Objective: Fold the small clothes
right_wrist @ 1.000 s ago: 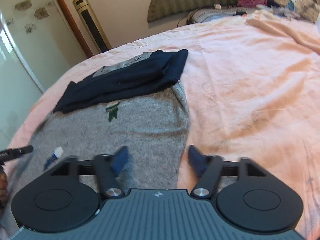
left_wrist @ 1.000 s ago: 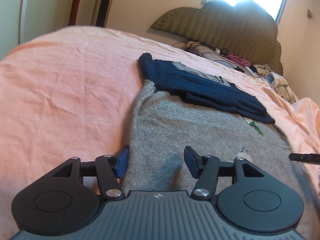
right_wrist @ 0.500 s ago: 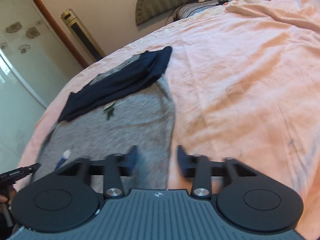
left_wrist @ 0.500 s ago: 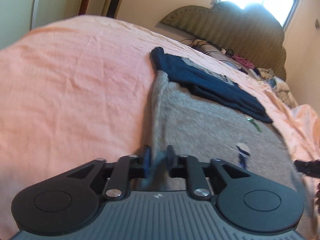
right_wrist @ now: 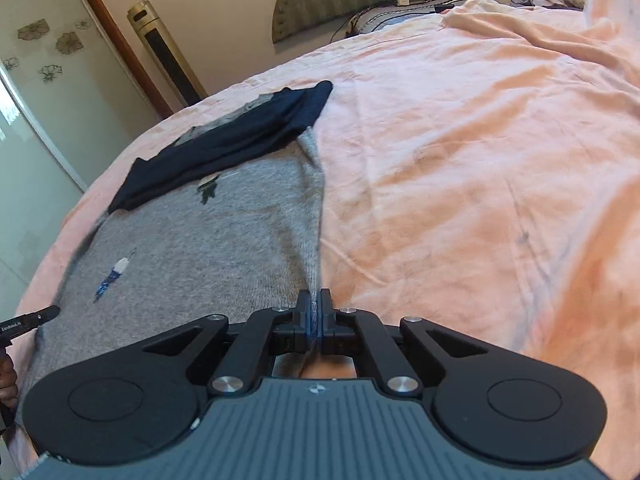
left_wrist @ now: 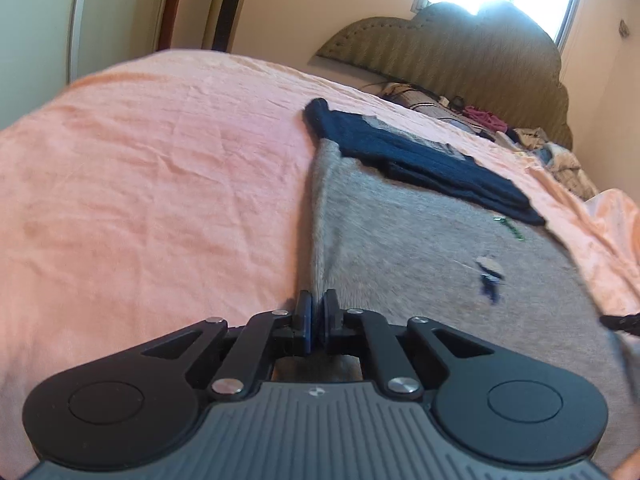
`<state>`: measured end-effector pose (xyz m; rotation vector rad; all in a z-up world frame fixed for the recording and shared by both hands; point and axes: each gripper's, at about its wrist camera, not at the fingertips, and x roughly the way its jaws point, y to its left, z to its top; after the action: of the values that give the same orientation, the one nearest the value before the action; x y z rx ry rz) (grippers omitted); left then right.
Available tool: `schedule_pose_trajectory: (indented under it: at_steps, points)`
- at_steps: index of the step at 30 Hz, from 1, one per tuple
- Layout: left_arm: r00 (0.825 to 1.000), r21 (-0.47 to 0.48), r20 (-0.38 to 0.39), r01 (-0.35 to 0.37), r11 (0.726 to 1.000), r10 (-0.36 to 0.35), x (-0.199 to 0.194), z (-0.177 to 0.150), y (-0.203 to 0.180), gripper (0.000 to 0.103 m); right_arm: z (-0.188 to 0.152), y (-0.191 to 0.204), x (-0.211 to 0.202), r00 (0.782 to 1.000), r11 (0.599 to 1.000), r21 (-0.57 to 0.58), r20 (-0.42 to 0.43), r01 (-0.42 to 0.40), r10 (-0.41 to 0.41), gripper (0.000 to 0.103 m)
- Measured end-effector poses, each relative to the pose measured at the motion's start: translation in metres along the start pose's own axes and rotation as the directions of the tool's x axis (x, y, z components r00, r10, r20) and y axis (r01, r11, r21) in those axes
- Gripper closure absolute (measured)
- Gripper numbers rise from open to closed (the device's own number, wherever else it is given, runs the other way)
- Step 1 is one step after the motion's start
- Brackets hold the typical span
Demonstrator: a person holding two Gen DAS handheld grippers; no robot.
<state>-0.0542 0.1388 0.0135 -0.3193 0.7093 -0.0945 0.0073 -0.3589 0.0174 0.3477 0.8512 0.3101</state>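
Left wrist view: my left gripper (left_wrist: 319, 312) is pinching the left side edge of the grey sweater (left_wrist: 420, 248), its jaws having just closed on the knit. The sweater lies flat on the pink bedsheet (left_wrist: 160, 184), its navy sleeves (left_wrist: 420, 160) folded across the far end, toward the headboard (left_wrist: 460, 52). The tip of the other gripper shows at the right frame edge. Right wrist view: my right gripper (right_wrist: 314, 314) is pressed together on the sweater's (right_wrist: 200, 248) right side edge, jaws just closed, cloth between the pads. The sheet (right_wrist: 460, 160) beyond that edge is wrinkled. Navy sleeves (right_wrist: 224, 140) lie across the top.
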Motion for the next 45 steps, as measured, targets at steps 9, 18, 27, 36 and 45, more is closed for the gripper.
schedule_pose_trajectory:
  at_steps: [9,18,27,36,45]
  points:
    - [1.0,0.005,0.005,0.007,1.0,-0.007,-0.022,-0.036,-0.01,0.098,-0.024,0.017,-0.014,0.99,0.996,0.009,-0.103,-0.093,0.093,0.094]
    - [0.994,-0.071,-0.055,0.088,0.994,-0.092,-0.047,-0.043,0.011,0.089,-0.037,-0.006,-0.038,0.992,0.99,0.095,-0.074,-0.099,0.107,0.081]
    - [0.984,-0.188,-0.074,0.146,0.971,-0.162,-0.063,-0.076,0.001,0.098,-0.066,0.018,-0.048,0.968,0.986,0.03,-0.186,-0.165,0.167,0.094]
    - [0.971,-0.216,-0.113,0.181,0.959,-0.209,-0.082,-0.079,0.024,0.095,-0.072,-0.008,-0.071,0.97,0.979,0.105,-0.155,-0.174,0.189,0.076]
    - [0.918,-0.414,-0.074,0.328,0.849,-0.391,-0.073,-0.092,0.026,0.052,-0.089,-0.005,-0.078,0.915,0.921,0.227,-0.182,-0.317,0.36,0.038]
